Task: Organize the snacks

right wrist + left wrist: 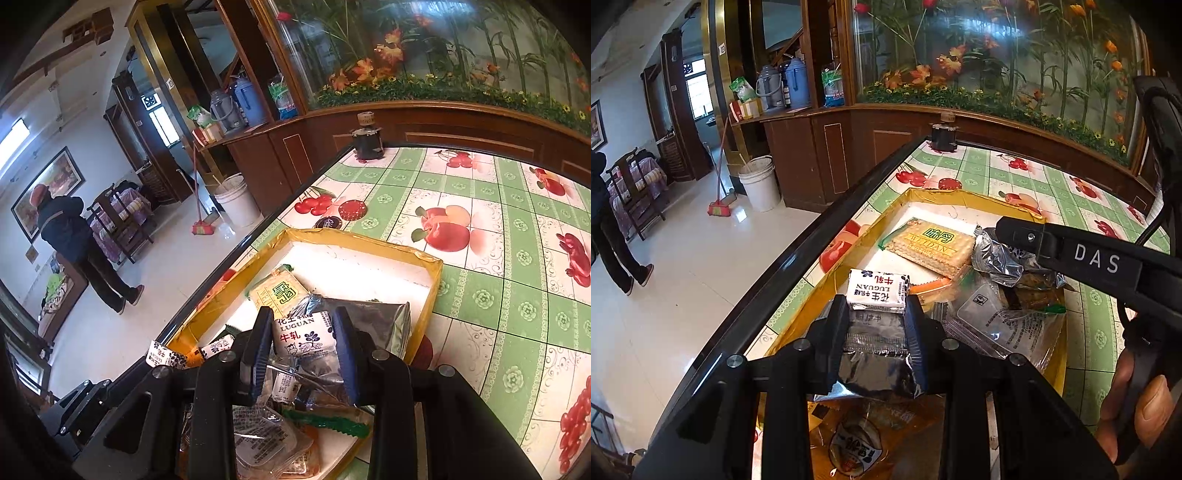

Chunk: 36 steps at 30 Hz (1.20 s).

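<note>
A yellow-rimmed tray (886, 212) (354, 236) on the fruit-patterned table holds several snack packets. My left gripper (877, 312) is shut on a white LUGUAN nougat packet (877, 290) with a silver back, held above the tray's near left part. My right gripper (303, 332) is shut on another white LUGUAN nougat packet (304, 334) above the snack pile; its finger (1052, 242) also shows in the left wrist view. A yellow WEIDAN cracker pack (931, 243) (282, 291) lies flat in the tray. A silver foil packet (376, 319) and clear-wrapped snacks (993, 317) lie beside it.
The table's dark left edge (798, 254) drops to a tiled floor. A small black object (943, 136) (367, 142) stands at the table's far corner. A round dark lid (327, 222) lies beyond the tray. A person (74, 236) stands far left, near a bucket (236, 201) and broom.
</note>
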Motion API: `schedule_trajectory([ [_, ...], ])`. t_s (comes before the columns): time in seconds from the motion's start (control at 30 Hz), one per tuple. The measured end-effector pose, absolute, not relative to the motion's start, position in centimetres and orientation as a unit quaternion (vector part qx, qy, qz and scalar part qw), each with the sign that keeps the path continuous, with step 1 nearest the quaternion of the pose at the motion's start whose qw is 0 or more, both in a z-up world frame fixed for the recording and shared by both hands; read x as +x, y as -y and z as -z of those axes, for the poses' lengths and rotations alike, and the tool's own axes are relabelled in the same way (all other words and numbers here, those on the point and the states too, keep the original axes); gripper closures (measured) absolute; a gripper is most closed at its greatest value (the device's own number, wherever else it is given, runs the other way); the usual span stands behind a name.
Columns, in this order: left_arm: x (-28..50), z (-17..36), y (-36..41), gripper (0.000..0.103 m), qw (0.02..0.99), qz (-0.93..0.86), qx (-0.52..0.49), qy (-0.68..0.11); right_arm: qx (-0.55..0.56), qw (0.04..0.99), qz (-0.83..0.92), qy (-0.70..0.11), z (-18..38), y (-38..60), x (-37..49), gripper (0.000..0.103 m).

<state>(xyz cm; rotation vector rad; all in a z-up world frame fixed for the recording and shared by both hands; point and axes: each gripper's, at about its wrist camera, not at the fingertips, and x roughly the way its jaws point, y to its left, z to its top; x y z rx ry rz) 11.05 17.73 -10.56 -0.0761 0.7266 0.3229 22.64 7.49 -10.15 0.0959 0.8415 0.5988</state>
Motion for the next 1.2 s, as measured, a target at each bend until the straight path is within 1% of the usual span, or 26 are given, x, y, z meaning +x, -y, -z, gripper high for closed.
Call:
schedule_trajectory([
  [0.17, 11.1, 10.4, -17.7, 0.074, 0.920, -0.158, -0.038, -0.356, 0.059, 0.867, -0.287, -0.403, 10.0, -7.2, 22.9, 0.065],
  [0.2, 11.0, 10.4, -17.7, 0.073, 0.920, -0.162, -0.041, -0.354, 0.062, 0.867, -0.287, -0.403, 10.0, -7.2, 22.9, 0.061],
  [0.23, 11.0, 10.3, -17.7, 0.066, 0.919, -0.167, -0.041, -0.355, 0.064, 0.867, -0.287, -0.402, 9.9, -7.1, 22.9, 0.058],
  [0.27, 11.0, 10.2, -17.6, 0.050, 0.918, -0.172, -0.040, -0.354, 0.068, 0.868, -0.288, -0.400, 9.7, -6.9, 22.8, 0.049],
  [0.3, 10.8, 9.9, -17.5, 0.037, 0.919, -0.178, -0.038, -0.350, 0.073, 0.868, -0.288, -0.398, 9.6, -6.7, 22.8, 0.039],
  [0.33, 10.5, 9.6, -17.5, 0.021, 0.921, -0.183, -0.036, -0.342, 0.078, 0.868, -0.288, -0.396, 9.3, -6.5, 22.7, 0.035],
  [0.37, 10.1, 9.2, -17.4, 0.017, 0.924, -0.187, -0.035, -0.331, 0.081, 0.869, -0.289, -0.393, 9.0, -6.3, 22.6, 0.031],
  [0.4, 9.8, 8.9, -17.4, 0.017, 0.927, -0.188, -0.036, -0.323, 0.083, 0.870, -0.291, -0.389, 8.6, -6.2, 22.5, 0.028],
  [0.47, 9.2, 8.4, -17.5, 0.017, 0.930, -0.184, -0.043, -0.316, 0.081, 0.872, -0.294, -0.384, 8.0, -6.0, 22.1, 0.026],
  [0.77, 6.2, 7.1, -17.4, 0.017, 0.934, -0.161, -0.064, -0.314, 0.066, 0.874, -0.309, -0.370, 5.8, -3.7, 18.4, 0.025],
  [0.83, 5.4, 6.8, -17.0, 0.017, 0.935, -0.157, -0.060, -0.312, 0.055, 0.873, -0.314, -0.368, 5.7, -2.9, 17.2, 0.025],
  [1.07, 2.2, 5.7, -16.2, 0.017, 0.940, -0.150, -0.051, -0.302, 0.029, 0.862, -0.351, -0.363, 6.1, -0.4, 13.1, 0.017],
  [1.2, 0.4, 5.1, -15.8, 0.017, 0.943, -0.149, -0.042, -0.295, 0.005, 0.851, -0.381, -0.363, 6.3, 0.7, 10.7, 0.014],
])
